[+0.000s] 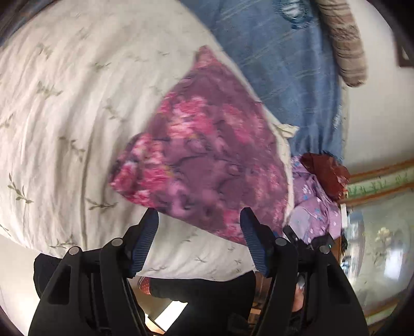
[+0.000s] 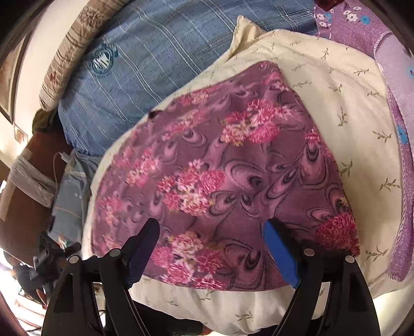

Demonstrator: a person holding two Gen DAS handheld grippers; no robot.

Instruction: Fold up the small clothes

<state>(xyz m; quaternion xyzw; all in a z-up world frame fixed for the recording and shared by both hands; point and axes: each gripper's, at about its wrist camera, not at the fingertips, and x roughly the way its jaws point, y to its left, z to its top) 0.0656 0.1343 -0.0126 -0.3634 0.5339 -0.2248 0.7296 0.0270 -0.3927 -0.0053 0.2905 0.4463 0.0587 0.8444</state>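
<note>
Purple floral garment (image 2: 227,170): fleece-like, pink flower print, spread flat on the cream leaf-print quilt (image 2: 336,85). In the right wrist view it fills the middle of the frame; long axis runs from lower left up toward the upper right, narrowing at the top end. One wide edge lies at the bottom of the frame.

Right gripper (image 2: 211,230): jaws spread wide, nothing between them. Fingertips sit over the garment's near edge; contact cannot be told. Garment lies straight ahead of it.

Left gripper (image 1: 199,217): jaws also spread wide, empty. In the left wrist view the garment (image 1: 207,160) lies ahead and slightly right of centre, its lower edge just at the fingertips. View is motion-blurred.

Judgement: both grippers are at the same near edge; the right looks further in over the cloth, so nearer. The fold likely runs away from them, along the long axis.

Surroundings: blue striped cloth (image 2: 145,67) upper left, lilac flowered fabric (image 2: 357,23) upper right.
</note>
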